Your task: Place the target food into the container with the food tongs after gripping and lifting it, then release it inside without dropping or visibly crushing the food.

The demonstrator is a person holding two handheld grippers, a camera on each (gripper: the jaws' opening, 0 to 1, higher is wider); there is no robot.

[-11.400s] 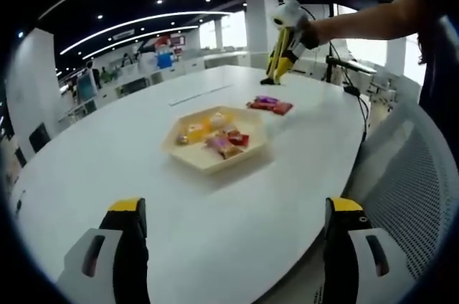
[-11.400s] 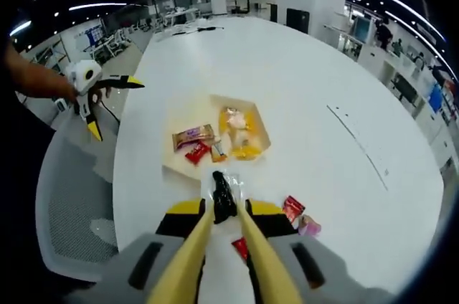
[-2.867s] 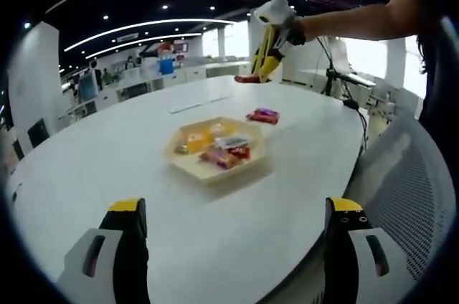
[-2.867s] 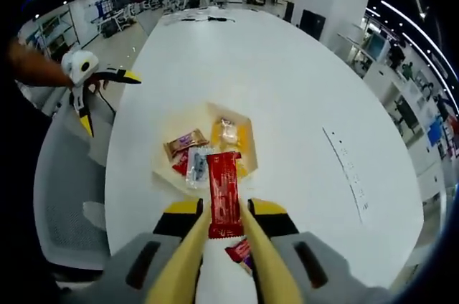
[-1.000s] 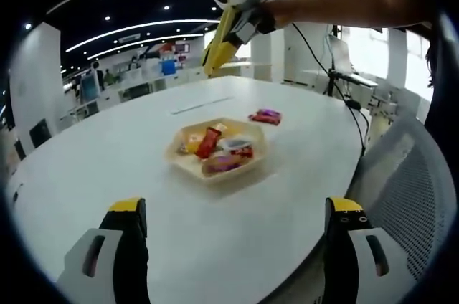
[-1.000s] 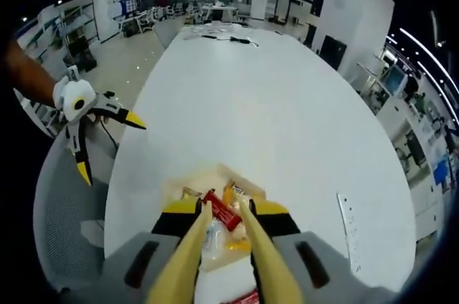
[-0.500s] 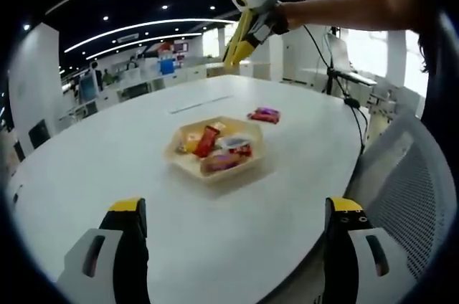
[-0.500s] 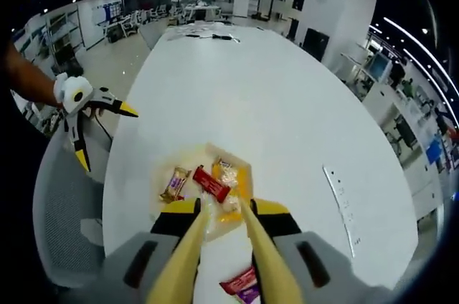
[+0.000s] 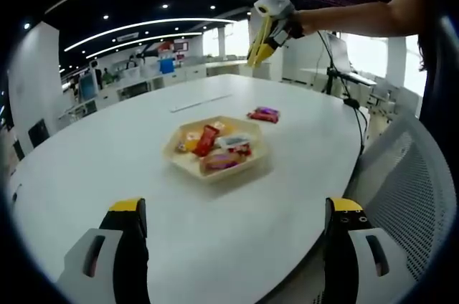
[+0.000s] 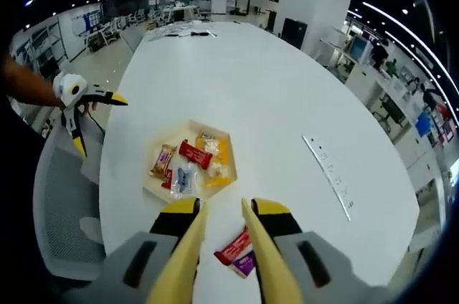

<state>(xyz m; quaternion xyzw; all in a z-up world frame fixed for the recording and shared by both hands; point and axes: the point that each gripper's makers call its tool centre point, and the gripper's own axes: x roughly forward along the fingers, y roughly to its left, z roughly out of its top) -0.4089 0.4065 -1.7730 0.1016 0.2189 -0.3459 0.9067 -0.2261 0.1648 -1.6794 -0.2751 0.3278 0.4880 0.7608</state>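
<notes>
Two pairs of tongs are under my control, and both carry nothing at this moment. My left tongs (image 9: 229, 247) hang low over the near edge of the white bench (image 9: 107, 168), with the jaws spread wide apart and nothing between them. My right tongs (image 10: 223, 236) are held high above the bench, looking down; their long yellow jaws stand a little apart with only bench surface showing in the gap. In the left gripper view I also see the right tongs (image 9: 262, 42) from the side, raised in the air at the end of a person's bare forearm (image 9: 358, 17), past the far side of the tray.

The hexagonal tray (image 10: 153, 183) sits on the bench, well apart from both tongs. Inside it lies the red bar (image 10: 195, 154), resting at an angle across the other wrapped snacks. Beside it I can make out a brown-wrapped bar (image 10: 163, 161), a clear packet (image 10: 183, 178) and some yellow packets (image 10: 219, 157). In the left gripper view the red bar (image 9: 207, 140) shows in the tray (image 9: 188, 164) the same way, lying on top of the pile.

Outside the tray, two more wrapped snacks (image 10: 239, 252) lie together on the bench, one red and one purple, just beyond the tips of my right tongs in that view. A grey mesh chair (image 10: 61, 203) stands at the bench's edge.
</notes>
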